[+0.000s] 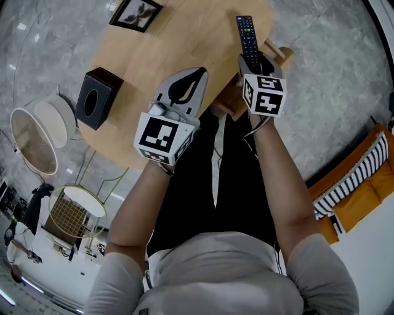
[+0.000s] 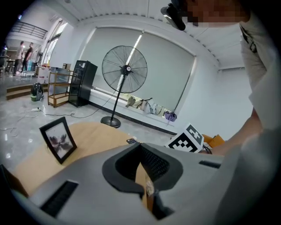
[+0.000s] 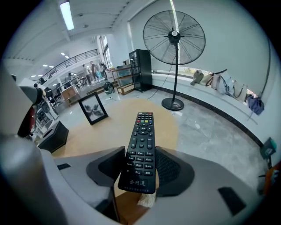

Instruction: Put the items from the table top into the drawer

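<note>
A black remote (image 1: 248, 34) with coloured buttons sticks out forward from my right gripper (image 1: 255, 61), which is shut on its lower end; it hangs above the table's right edge. In the right gripper view the remote (image 3: 141, 149) lies between the dark pads (image 3: 173, 169). My left gripper (image 1: 197, 77) is shut with nothing in it, over the round wooden table (image 1: 172, 43) near its front edge. A wooden drawer part (image 1: 229, 101) shows below the table edge between the two grippers. A black-framed picture (image 1: 135, 13) stands at the far side, and a black tissue box (image 1: 97, 97) sits at the left.
A white round basket (image 1: 37, 138) and a wire side table (image 1: 74, 212) stand on the floor to the left. An orange and striped cushion (image 1: 357, 184) lies at the right. A tall standing fan (image 3: 174, 33) is beyond the table.
</note>
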